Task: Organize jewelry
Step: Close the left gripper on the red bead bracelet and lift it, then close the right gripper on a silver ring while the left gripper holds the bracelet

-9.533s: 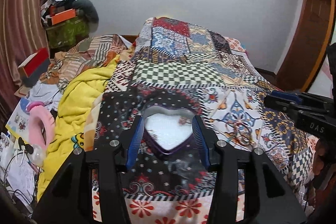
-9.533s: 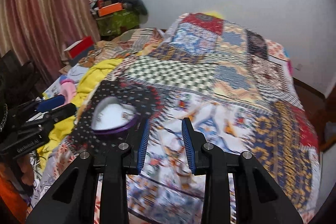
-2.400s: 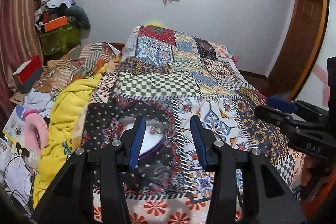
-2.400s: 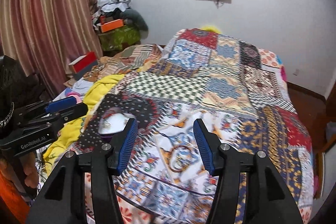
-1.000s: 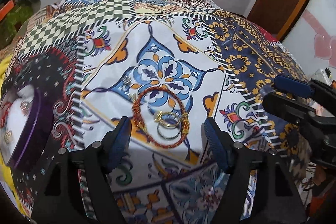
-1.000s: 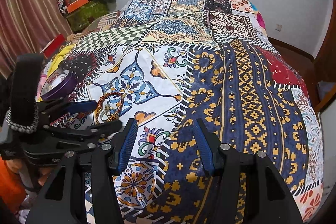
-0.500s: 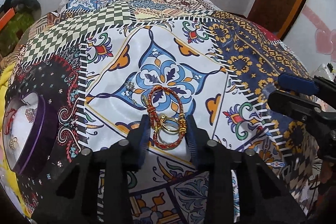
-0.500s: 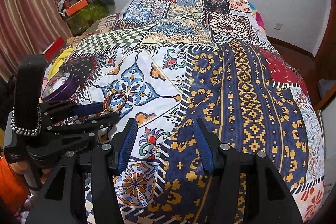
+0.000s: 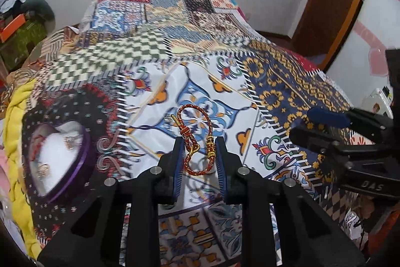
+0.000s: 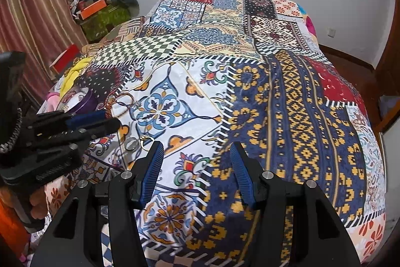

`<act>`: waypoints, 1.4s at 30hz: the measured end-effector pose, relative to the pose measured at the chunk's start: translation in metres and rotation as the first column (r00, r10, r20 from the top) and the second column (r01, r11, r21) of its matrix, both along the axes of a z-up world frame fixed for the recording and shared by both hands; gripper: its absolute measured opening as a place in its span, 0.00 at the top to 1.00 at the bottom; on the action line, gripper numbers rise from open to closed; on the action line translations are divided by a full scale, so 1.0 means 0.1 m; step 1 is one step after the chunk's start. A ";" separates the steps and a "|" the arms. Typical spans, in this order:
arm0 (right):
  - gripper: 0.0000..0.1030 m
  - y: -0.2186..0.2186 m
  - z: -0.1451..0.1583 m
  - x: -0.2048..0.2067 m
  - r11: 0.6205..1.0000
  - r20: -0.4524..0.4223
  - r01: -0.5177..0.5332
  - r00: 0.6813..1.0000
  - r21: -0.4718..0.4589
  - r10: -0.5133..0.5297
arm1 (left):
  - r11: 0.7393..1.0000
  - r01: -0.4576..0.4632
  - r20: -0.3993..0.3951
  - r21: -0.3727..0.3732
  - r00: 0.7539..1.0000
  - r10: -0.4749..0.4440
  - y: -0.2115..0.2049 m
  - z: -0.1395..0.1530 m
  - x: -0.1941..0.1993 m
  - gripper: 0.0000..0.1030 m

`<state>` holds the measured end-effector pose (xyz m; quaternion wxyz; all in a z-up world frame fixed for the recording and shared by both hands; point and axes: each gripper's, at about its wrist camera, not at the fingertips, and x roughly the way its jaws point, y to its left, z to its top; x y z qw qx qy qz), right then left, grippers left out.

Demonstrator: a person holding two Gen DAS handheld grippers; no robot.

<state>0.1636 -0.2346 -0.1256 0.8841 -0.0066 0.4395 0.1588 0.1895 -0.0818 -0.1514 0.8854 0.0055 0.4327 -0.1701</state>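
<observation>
Two grippers in view. Left gripper (image 9: 198, 154) is clamped on a red-gold braided bracelet (image 9: 197, 139), lifted off the patchwork bedspread (image 9: 287, 81); heart-shaped purple jewelry box (image 9: 57, 159) sits to its left. Right gripper (image 10: 197, 162), jaws wide apart and holding nothing, hovers above the bedspread; its body reads "DAS". Gold rings (image 10: 143, 139) lie just beside its left finger.

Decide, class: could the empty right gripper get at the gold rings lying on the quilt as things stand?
Probably yes. The right gripper is open and empty, and the gold rings lie uncovered on the quilt just ahead and left of it. The left gripper hangs close by and might crowd the approach.
</observation>
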 end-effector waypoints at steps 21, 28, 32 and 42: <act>0.54 0.61 -0.48 0.20 0.985 -0.142 -0.160 0.979 -0.071 0.149 | 0.996 -0.080 -0.041 -0.027 0.996 0.079 0.51 -0.22 -0.20 0.78; 0.81 0.67 -0.51 0.27 0.985 -0.104 -0.135 0.987 -0.111 0.124 | 0.996 -0.085 -0.034 -0.029 0.996 0.084 0.53 -0.20 -0.20 0.79; 0.92 0.68 -0.50 0.26 0.983 -0.088 -0.139 0.988 -0.117 0.129 | 0.996 -0.088 -0.017 -0.034 0.996 0.087 0.54 -0.14 -0.22 0.79; 0.85 0.65 -0.50 0.28 0.986 -0.138 -0.140 0.982 -0.088 0.127 | 0.994 -0.097 0.022 -0.042 0.995 0.098 0.58 0.02 -0.30 0.79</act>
